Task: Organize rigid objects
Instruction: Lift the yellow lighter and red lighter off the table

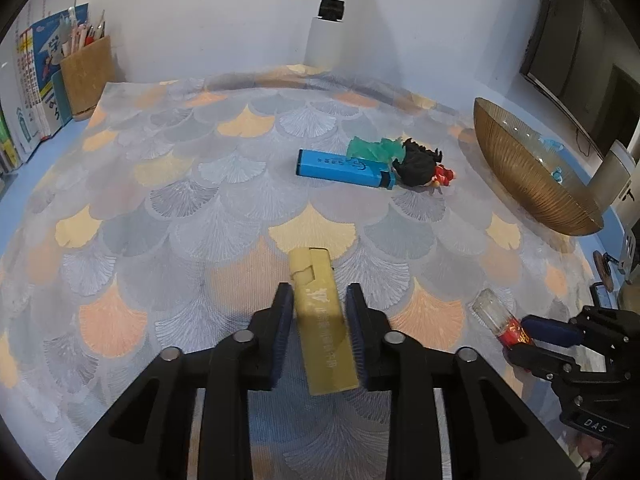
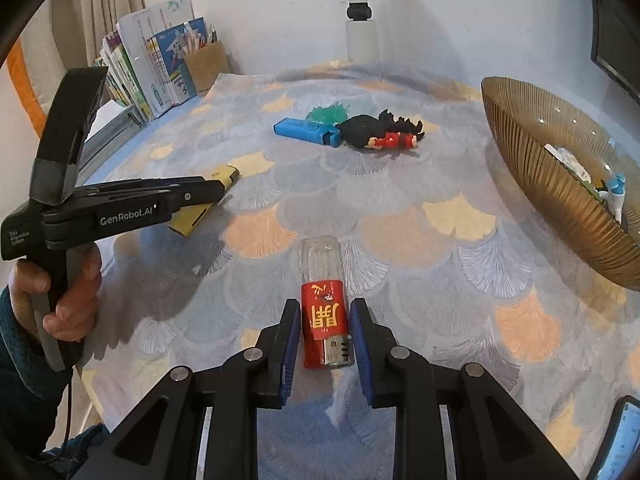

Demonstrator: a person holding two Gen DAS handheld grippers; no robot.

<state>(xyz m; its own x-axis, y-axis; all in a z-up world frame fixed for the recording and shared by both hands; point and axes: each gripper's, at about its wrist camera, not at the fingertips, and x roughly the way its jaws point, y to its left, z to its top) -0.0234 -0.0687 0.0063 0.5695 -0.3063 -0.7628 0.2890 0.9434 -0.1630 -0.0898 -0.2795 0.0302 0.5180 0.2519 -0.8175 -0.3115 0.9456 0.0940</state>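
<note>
Black jointed fingers of the left hand-held gripper (image 1: pixel 316 332) fill the bottom of its view, blue pads set either side of a yellow lighter (image 1: pixel 322 320) that lies flat on the table (image 1: pixel 160 208); whether the pads press it or only flank it cannot be told. At four o'clock from it, the right hand-held gripper (image 2: pixel 326 336) likewise brackets a red-labelled clear lighter (image 2: pixel 325 304) lying on the cloth, with slim gaps visible between pads and lighter, so its fingers are apart.

From the right view, the person's left hand (image 2: pixel 60 300) grips the left tool's handle at nine o'clock, knuckles wrapped around it, dark sleeve at the wrist; the tool reaches level across the table.

A patterned cloth (image 1: pixel 312 232) of grey, peach and yellow fan shapes covers the table. Farther out, toward twelve o'clock, a blue lighter (image 1: pixel 344 168) lies touching a dark-haired toy figure (image 1: pixel 420 166) in red, with a green crinkled piece (image 1: pixel 372 148) just behind them. At two o'clock a ribbed amber glass bowl (image 2: pixel 532 152) holds small items. At ten o'clock, against the white wall, books (image 2: pixel 152 68) stand beside a brown pen holder (image 1: pixel 86 74). A white post (image 1: pixel 332 12) rises at twelve o'clock, and a dark monitor (image 1: pixel 580 48) hangs far right.
</note>
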